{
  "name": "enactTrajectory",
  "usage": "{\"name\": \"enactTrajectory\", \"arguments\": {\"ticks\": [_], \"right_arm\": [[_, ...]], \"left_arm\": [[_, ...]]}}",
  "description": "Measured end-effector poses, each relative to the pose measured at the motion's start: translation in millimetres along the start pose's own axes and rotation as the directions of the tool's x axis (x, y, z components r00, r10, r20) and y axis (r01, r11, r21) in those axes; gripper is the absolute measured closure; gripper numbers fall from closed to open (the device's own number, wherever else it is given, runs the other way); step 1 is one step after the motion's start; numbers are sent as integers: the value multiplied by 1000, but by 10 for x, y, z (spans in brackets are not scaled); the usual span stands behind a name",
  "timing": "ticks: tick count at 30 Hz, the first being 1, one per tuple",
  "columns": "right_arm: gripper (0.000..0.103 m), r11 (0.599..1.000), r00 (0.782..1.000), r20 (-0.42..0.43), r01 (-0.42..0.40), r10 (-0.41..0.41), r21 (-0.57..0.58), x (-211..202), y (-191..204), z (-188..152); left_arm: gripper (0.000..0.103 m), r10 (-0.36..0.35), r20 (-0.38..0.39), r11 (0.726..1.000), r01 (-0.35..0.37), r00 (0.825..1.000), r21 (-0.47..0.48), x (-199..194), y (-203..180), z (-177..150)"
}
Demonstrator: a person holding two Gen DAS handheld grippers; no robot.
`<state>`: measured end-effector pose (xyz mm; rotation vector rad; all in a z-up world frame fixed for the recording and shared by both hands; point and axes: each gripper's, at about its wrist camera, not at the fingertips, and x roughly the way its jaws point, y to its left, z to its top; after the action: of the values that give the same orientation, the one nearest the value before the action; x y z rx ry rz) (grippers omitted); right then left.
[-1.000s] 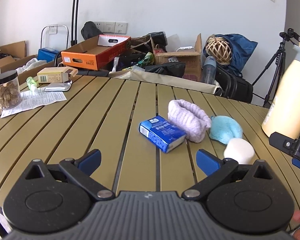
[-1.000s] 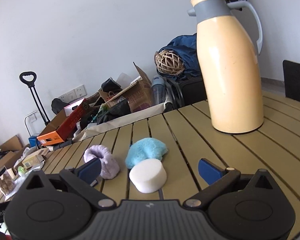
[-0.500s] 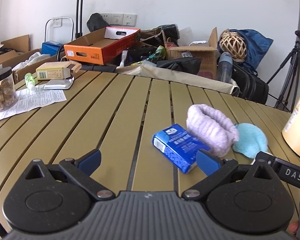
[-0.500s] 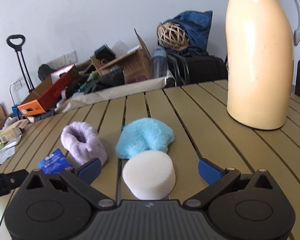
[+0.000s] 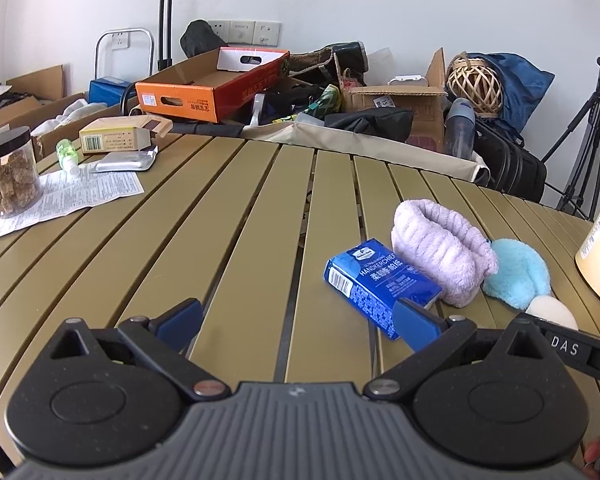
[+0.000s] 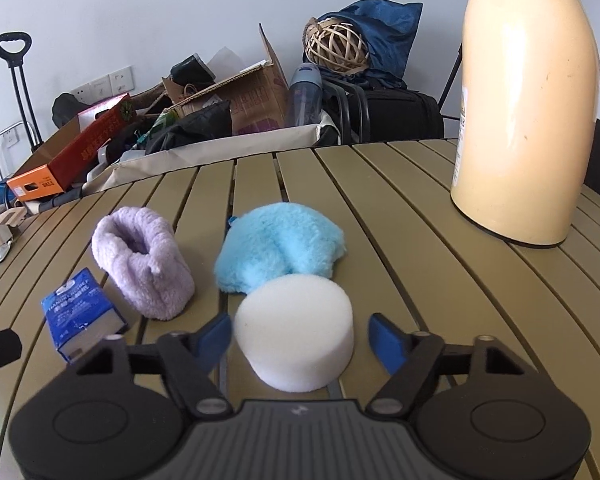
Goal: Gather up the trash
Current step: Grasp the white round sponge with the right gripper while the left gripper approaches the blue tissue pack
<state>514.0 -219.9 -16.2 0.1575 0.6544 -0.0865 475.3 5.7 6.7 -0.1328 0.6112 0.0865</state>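
Four soft bits of clutter sat bunched on the slatted table [image 6: 440, 200], and the right gripper [image 6: 300, 334], which had hung back with its jaws wide a second earlier, had dropped in low around the white foam puck [image 6: 296, 330], jaws closing but both blue pads still shy of its sides. That looked like the first pickup getting under way, with the puck touching the blue fluffy cloth [image 6: 280, 246]. Left gripper [image 5: 296, 316] stood open and empty over bare slats, the blue tissue pack [image 5: 380, 280] just beside its right finger against the lilac plush roll [image 5: 440, 248].
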Motion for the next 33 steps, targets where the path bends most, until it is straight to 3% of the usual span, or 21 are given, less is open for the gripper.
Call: {"name": "enactTrajectory", "arguments": {"ticks": [14,25,33], "right_arm": [[47,988,993,85,-97,87,119,-202,-305,63],[47,970,986,137,-118,90,213,-356,-743,112],[47,953,984,158,-120,78,279,-414,-1054,127]], "left_arm": [[0,2,6,1000,-2,1000,24,-34,-58,-119],[0,19,-21,999,-18,1000,50,103,-453,-25],[0,115,-46,993,-114,992,26,341,-755,175]]}}
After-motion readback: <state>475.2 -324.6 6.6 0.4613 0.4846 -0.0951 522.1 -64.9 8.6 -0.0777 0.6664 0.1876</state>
